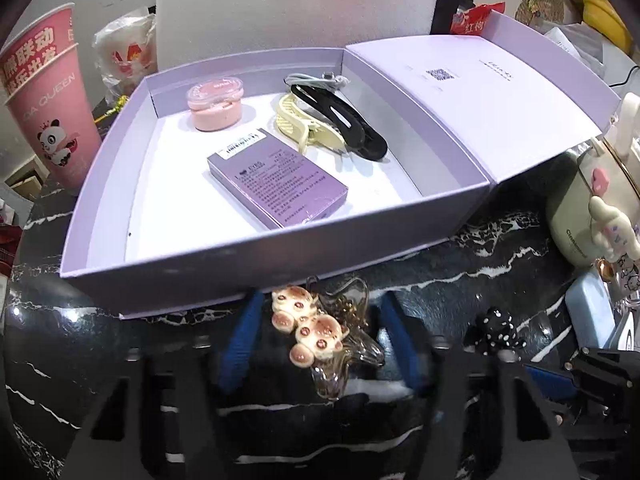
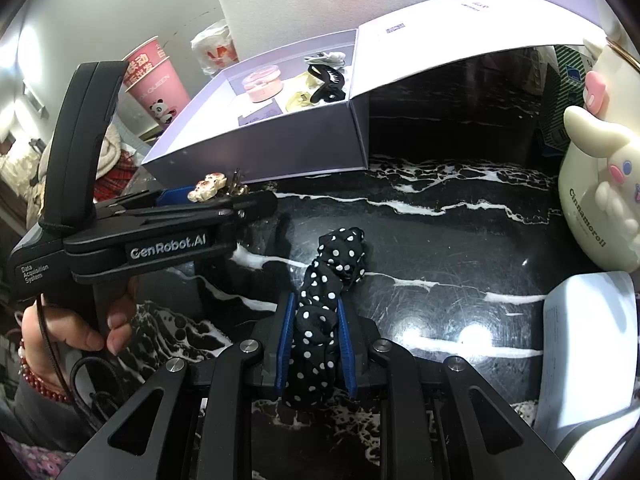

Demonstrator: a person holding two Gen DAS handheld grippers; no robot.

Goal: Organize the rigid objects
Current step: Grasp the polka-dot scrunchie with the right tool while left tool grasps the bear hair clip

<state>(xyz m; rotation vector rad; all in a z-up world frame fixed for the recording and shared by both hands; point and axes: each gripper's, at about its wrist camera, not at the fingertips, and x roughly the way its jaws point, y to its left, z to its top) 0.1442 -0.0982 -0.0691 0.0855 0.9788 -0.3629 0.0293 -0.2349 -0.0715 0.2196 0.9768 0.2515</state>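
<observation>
Beside the lilac box point(image 1: 280, 264), left gripper point(image 1: 320, 332) straddles a bear clip point(image 1: 308, 328), unclamped; right gripper point(image 2: 316, 340) pinches a dotted scrunchie point(image 2: 332, 264).

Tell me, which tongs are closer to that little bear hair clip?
Left. The left tongs straddle the bear hair clip on the marble table, just before the lilac box. The right tongs sit further off, clamped on the polka-dot scrunchie.

Black marble tabletop point(image 2: 440, 240) with white veins, carrying an open lilac box point(image 1: 280, 256), a bear-charm hair claw point(image 1: 312, 328) just in front, a polka-dot scrunchie point(image 2: 332, 264), pink paper cups point(image 1: 52, 100) and a cream Cinnamoroll jar point(image 2: 596, 200)
</observation>
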